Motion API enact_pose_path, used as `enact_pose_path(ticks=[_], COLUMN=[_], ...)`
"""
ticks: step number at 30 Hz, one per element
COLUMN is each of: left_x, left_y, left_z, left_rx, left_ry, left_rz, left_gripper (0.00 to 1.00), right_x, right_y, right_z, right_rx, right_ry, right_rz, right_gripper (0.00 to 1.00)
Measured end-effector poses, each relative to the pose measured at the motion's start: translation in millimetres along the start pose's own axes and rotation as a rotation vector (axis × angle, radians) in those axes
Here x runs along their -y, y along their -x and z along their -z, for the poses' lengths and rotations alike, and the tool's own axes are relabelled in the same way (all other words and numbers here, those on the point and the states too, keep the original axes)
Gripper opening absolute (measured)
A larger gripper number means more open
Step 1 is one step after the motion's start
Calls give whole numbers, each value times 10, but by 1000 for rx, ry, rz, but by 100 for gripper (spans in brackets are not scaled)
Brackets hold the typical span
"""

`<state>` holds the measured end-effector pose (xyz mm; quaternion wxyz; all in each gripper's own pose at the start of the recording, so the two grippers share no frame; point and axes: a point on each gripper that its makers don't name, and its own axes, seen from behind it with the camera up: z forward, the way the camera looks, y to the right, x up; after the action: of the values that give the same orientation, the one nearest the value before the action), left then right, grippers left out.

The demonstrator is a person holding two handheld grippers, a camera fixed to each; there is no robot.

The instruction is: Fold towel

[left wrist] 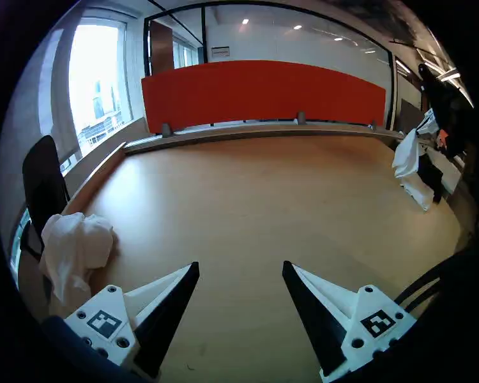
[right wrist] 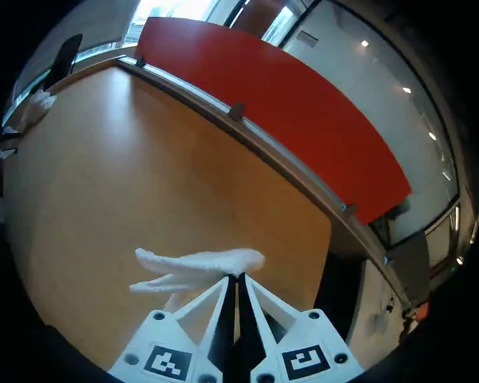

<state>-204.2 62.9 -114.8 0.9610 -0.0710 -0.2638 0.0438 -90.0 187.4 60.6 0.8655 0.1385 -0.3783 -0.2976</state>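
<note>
Reference landmark: the red partition (left wrist: 265,92) along the far edge of the wooden table (left wrist: 252,191).

Left gripper view, left to right:
- A dark chair (left wrist: 41,179) stands off the partition's left end, on the near side.
- A crumpled white cloth heap (left wrist: 73,249) sits just beside the chair at the table's edge. Whether it rests on the table or the chair cannot be told.
- The left gripper (left wrist: 239,264) hangs over bare table, well in front of the partition's middle. Its fingers are spread wide and hold nothing.
- A pile of white and dark garments (left wrist: 412,166) lies off the partition's right end.

Right gripper view:
- The towel (right wrist: 195,268) is at the tips of the right gripper (right wrist: 237,276), above the table and well in front of the partition. It trails left from the tips in a bunched strip.
- The fingers are drawn together and appear clamped on one end of the towel.

Assessment: the towel looks light, soft and limp. It is unlikely to hold any shape unsupported, and a one-point hold leaves it bunched. Recommend the free gripper take a corner or hem at the loose end, so the cloth can be spread flat before folding.
</note>
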Motion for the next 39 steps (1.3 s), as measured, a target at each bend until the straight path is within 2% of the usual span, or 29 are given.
enact_pose_path(ticks=[18,30,39], left_x=[-50,-26,-18], left_y=[-21,-14,-5], left_z=[-5,10,24], left_rx=[7,11,13], left_ry=[12,8,4], left_rz=[-22,-30,-36], left_gripper=[97,97,97], right_x=[74,219,310], right_y=[967,1507,1817], right_z=[83,45,-14], right_rx=[107,194,238], right_ry=[23,17,15], right_rz=[-115,-165,-237], right_gripper=[2,2,2])
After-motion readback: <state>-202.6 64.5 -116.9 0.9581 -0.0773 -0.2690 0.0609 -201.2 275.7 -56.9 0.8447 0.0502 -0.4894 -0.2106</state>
